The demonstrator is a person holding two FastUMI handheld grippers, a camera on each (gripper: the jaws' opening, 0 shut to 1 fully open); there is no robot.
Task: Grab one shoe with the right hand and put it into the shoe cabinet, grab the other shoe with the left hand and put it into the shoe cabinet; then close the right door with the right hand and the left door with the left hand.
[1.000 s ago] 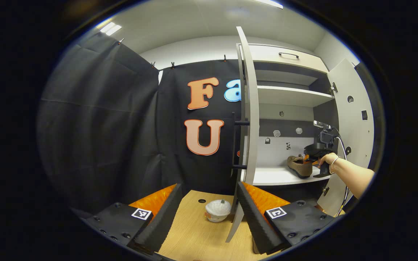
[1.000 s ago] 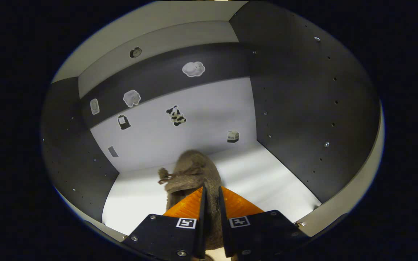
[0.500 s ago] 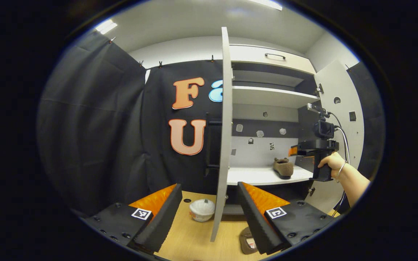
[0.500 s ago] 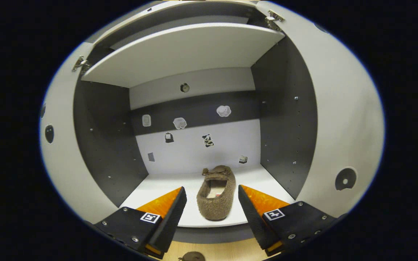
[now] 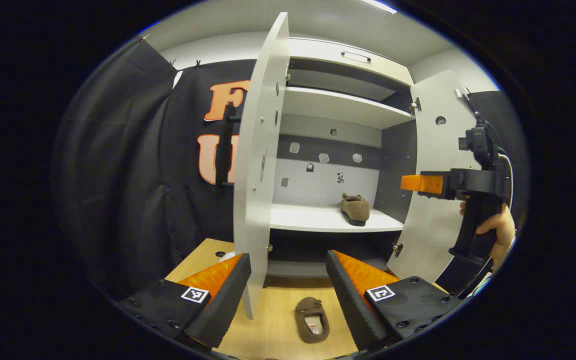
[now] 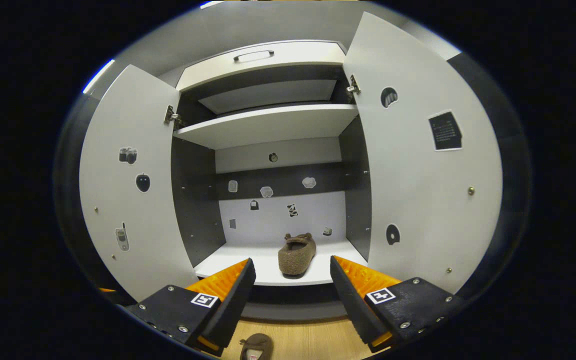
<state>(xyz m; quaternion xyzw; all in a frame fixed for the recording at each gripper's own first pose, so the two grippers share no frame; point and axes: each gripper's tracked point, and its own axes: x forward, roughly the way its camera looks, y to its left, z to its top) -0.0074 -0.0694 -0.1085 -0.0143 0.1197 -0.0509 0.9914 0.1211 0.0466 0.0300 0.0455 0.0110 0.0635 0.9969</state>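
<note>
Both doors of the shoe cabinet (image 6: 268, 125) stand wide open, and one brown shoe (image 6: 296, 254) sits on the lower shelf (image 6: 238, 260), toe pointing to the back wall, roughly central and a touch toward the right side panel. In the right gripper view the right gripper (image 6: 290, 300) hangs in front of the cabinet, clear of the shelf, its jaws spread wide apart with nothing between them; the shoe on the shelf shows through the gap, well beyond the fingertips. The left door (image 6: 128, 190) and the right door (image 6: 418, 175) flank the opening, each dotted with small stickers. Down on the wooden bench (image 6: 313, 342), just ahead of the cabinet's base, the second shoe (image 6: 255, 346) peeks in at the bottom edge. Over to the left gripper view: the left gripper (image 5: 288, 295) has its jaws apart too, empty, hovering above the bench (image 5: 278, 320) with the second shoe (image 5: 312, 320) lying between and below its fingers, opening upward, untouched. The left door (image 5: 260, 165) swings out edge-on right in front of this camera. Inside, the first shoe (image 5: 355, 208) rests on the shelf. On the right, a hand (image 5: 498, 232) grips the handle of the right gripper (image 5: 415, 183), held in front of the right door (image 5: 438, 190).
</note>
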